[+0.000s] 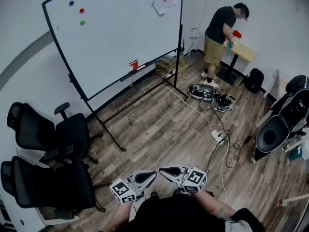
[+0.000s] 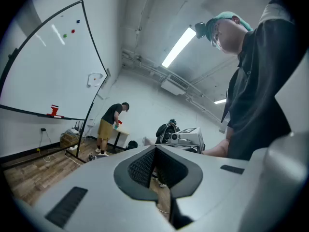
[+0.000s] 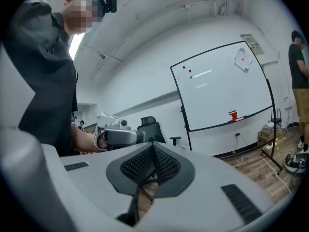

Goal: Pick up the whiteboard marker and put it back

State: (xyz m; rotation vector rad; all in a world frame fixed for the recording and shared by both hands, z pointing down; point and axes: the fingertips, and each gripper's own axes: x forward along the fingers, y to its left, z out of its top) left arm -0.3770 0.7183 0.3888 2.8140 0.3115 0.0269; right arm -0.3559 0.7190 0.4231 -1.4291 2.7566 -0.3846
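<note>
The whiteboard [image 1: 116,37] stands on its wheeled frame at the far left of the room. A small red object [image 1: 133,64] rests on its tray, with a thin pale stick beside it; I cannot tell whether that is the marker. The same red object shows in the left gripper view [image 2: 54,111] and the right gripper view [image 3: 233,115]. My left gripper [image 1: 150,176] and right gripper [image 1: 164,170] are held close to my body, tips toward each other. Both left gripper [image 2: 155,148] and right gripper [image 3: 153,145] are shut with nothing between the jaws.
Two black office chairs [image 1: 53,134] stand at the left. A person [image 1: 219,30] works at a small wooden table [image 1: 244,51] at the far right. Cables and a power strip [image 1: 217,137] cross the wooden floor, beside devices [image 1: 203,91] and black gear [image 1: 285,120].
</note>
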